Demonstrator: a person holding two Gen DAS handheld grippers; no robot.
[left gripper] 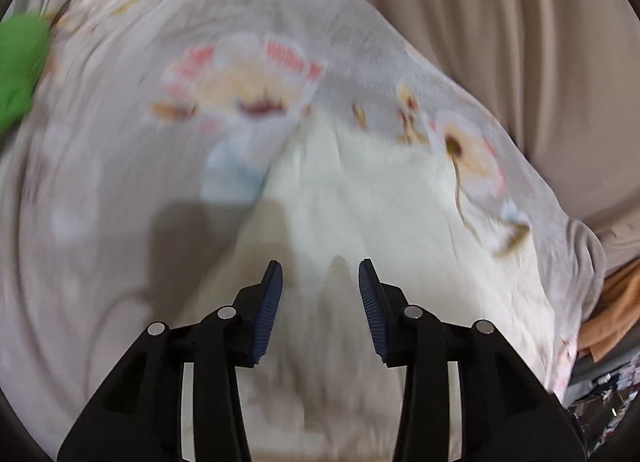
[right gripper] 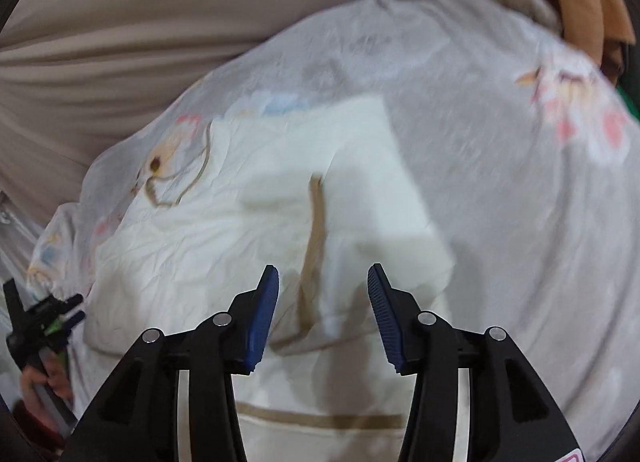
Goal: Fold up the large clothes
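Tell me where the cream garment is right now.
The cream garment lies on the floral sheet, directly under both open grippers, centre of both wrist views.

The garment (right gripper: pixel 256 246) is cream with tan stripes. It lies on a pale grey sheet (left gripper: pixel 120 165) printed with pink, yellow and light blue flowers. Behind hang beige curtains (left gripper: pixel 500 41); an orange cloth (right gripper: pixel 580 1) lies nearby.
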